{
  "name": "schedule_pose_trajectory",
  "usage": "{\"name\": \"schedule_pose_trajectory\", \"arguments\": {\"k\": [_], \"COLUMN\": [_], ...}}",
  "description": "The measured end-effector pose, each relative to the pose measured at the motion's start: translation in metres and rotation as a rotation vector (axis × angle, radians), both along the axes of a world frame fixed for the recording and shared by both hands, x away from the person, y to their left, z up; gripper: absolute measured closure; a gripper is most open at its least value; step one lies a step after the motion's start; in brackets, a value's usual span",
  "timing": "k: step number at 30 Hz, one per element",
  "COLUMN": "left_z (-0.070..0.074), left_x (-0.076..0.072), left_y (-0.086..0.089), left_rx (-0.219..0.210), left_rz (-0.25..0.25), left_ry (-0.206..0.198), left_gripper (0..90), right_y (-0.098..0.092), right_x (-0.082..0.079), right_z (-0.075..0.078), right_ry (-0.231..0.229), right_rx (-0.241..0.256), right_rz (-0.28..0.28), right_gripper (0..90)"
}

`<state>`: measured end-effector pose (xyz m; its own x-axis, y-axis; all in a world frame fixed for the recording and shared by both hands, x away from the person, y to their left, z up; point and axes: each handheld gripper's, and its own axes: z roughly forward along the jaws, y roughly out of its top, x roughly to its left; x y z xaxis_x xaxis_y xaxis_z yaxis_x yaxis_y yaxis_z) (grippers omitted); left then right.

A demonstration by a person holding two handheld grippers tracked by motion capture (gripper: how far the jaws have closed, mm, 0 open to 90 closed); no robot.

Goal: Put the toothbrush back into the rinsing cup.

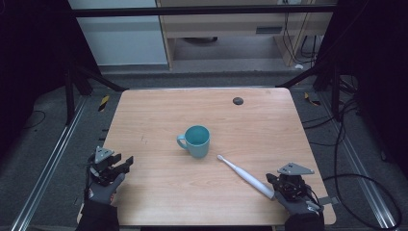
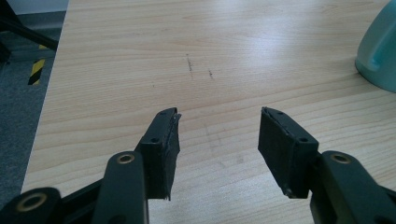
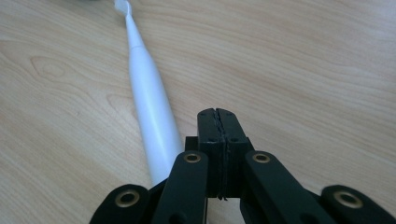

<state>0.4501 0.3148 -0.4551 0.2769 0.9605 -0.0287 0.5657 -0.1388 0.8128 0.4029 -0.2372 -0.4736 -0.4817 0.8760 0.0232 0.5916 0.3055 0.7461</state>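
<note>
A teal mug (image 1: pixel 197 140) stands upright near the middle of the wooden table (image 1: pixel 159 110), handle to its left; its edge shows at the right of the left gripper view (image 2: pixel 378 46). A white electric toothbrush (image 1: pixel 245 176) lies flat to the mug's right, brush head toward the mug. My right gripper (image 1: pixel 274 182) is shut with nothing in it, right beside the toothbrush's handle end; in the right gripper view the toothbrush (image 3: pixel 152 107) runs along the left of the closed jaws (image 3: pixel 217 114). My left gripper (image 1: pixel 126 162) stands open over the table's left edge, empty (image 2: pixel 218 116).
A small dark round disc (image 1: pixel 237 101) sits near the table's far edge. Black frame bars and cables surround the table on the floor. Yellow-black tape marks lie on the floor at the left (image 1: pixel 103 102).
</note>
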Motion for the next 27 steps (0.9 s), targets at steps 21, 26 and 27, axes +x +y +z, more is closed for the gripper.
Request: {"name": "schedule_pose_trajectory", "arguments": {"k": [21, 26, 27], "left_z": [-0.002, -0.002, -0.002], "left_x": [0.001, 0.001, 0.001], "left_y": [-0.001, -0.001, -0.002], "left_rx": [-0.001, 0.001, 0.002], "left_rz": [-0.006, -0.007, -0.007], "left_ry": [0.009, 0.008, 0.007], "left_gripper": [47.2, 47.2, 47.2], "right_y": [0.006, 0.009, 0.011], "right_x": [-0.006, -0.007, -0.007], "right_z": [-0.009, -0.010, -0.010], "right_ry": [0.077, 0.085, 0.087], "right_rx": [-0.023, -0.029, -0.019], "right_rz": [0.042, 0.052, 0.054], "right_gripper": [89.2, 88.7, 88.5]}}
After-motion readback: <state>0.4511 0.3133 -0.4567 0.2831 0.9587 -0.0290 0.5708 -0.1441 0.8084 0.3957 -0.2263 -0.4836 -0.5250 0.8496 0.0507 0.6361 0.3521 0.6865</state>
